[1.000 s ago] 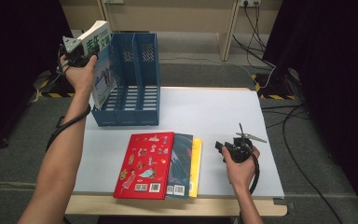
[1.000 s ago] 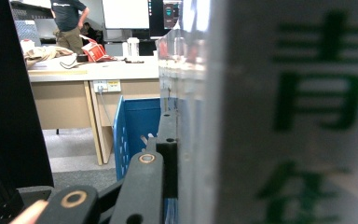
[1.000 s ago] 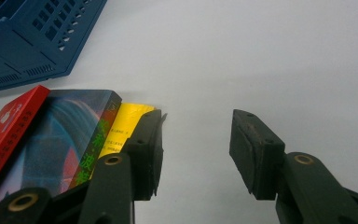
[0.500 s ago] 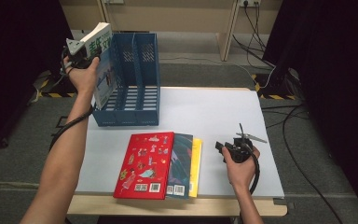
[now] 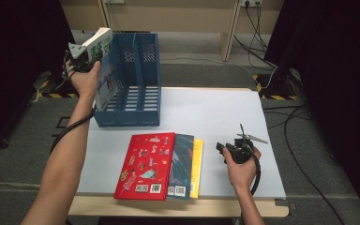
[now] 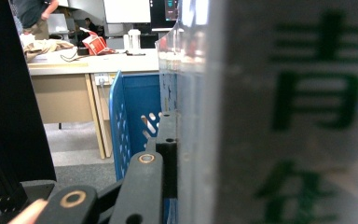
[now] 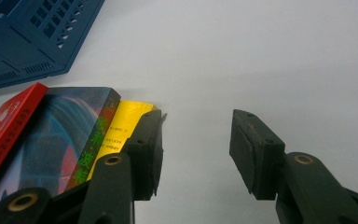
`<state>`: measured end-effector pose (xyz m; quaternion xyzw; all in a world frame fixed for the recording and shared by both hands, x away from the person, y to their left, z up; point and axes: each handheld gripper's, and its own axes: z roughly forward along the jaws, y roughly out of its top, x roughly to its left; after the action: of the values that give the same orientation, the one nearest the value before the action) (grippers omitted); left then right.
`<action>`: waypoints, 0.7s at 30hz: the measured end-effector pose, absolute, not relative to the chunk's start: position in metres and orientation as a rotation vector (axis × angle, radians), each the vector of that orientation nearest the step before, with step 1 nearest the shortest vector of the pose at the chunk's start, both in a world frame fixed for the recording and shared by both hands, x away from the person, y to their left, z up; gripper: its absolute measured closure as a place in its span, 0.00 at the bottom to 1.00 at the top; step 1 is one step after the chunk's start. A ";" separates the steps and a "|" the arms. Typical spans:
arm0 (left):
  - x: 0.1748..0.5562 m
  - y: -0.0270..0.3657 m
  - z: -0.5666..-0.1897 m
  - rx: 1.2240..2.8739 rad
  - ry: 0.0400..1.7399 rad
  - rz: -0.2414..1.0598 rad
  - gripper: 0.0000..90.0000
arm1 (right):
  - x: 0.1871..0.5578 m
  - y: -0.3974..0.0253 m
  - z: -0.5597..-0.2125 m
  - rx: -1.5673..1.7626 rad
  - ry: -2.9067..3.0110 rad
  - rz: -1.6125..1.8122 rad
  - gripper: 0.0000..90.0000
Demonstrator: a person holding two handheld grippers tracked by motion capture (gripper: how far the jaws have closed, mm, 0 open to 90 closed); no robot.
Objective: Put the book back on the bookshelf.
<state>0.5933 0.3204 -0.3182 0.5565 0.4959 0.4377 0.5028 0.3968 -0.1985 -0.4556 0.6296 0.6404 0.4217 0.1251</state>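
Observation:
My left gripper (image 5: 80,52) is shut on a white and blue book (image 5: 104,70), held upright at the left slot of the blue file rack (image 5: 138,101). I cannot tell whether its lower edge touches the rack. In the left gripper view the white spine with green characters (image 6: 284,116) is pressed against one of my black fingers (image 6: 168,154). My right gripper (image 5: 224,149) rests open on the white table (image 5: 215,112), just right of a flat stack: a red book (image 5: 145,164), a dark book (image 5: 182,164) and a yellow book (image 5: 197,161). Nothing lies between the right gripper's (image 7: 196,149) jaws.
The rack (image 7: 23,37) stands at the table's back left, its other two slots (image 5: 147,61) holding nothing visible. The yellow book's corner (image 7: 121,126) lies beside my right gripper's left jaw. Cables run over the floor (image 5: 281,79) behind the table.
My left hand has shifted the held book slightly down and to the right at the rack. The right gripper and the stack have not moved.

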 end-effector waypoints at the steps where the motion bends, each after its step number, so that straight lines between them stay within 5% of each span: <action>1: 0.593 0.320 -0.320 1.349 1.201 1.056 0.82 | 0.397 -0.198 -0.455 1.835 1.867 1.228 0.61; 21: 0.581 0.322 -0.344 1.470 1.250 1.044 0.81 | 0.397 -0.195 -0.458 1.842 1.880 1.220 0.61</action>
<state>0.5809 0.3222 -0.3444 0.5961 0.5072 0.4235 0.4562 0.3972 -0.1951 -0.4584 0.6303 0.6435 0.4175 0.1200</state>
